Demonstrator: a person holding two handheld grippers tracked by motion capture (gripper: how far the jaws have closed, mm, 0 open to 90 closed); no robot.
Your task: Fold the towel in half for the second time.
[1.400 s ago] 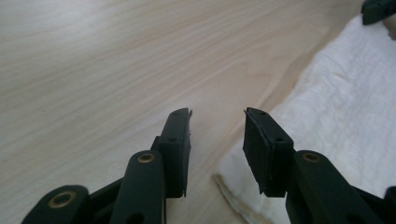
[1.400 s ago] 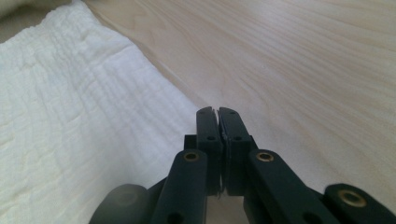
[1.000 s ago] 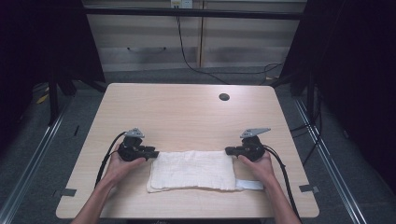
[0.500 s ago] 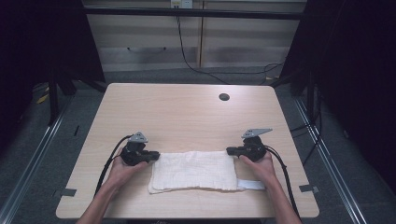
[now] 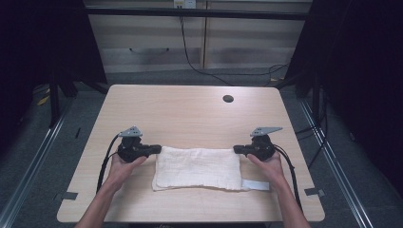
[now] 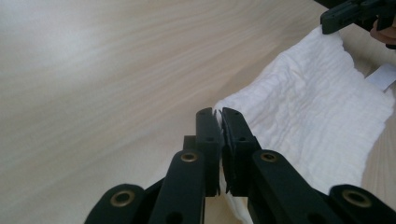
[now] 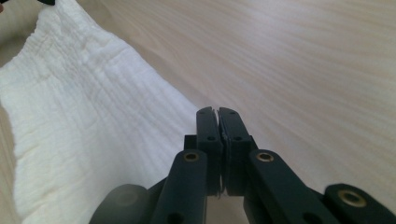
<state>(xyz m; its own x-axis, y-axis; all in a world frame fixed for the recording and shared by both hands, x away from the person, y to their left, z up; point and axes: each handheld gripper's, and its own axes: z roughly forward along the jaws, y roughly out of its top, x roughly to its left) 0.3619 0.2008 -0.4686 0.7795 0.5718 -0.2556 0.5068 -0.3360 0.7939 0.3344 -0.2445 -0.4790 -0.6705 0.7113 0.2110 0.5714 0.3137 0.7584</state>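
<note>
left tool: black, brass screws | right tool: black, grey plate

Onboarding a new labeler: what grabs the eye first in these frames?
A white cloth lies spread near the front edge of the wooden table, pinched at its two far corners. The left gripper holds one corner and the right gripper the other, fingers shut on the fabric.

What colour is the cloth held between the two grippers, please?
White cloth, clearest in the left gripper view.
</note>
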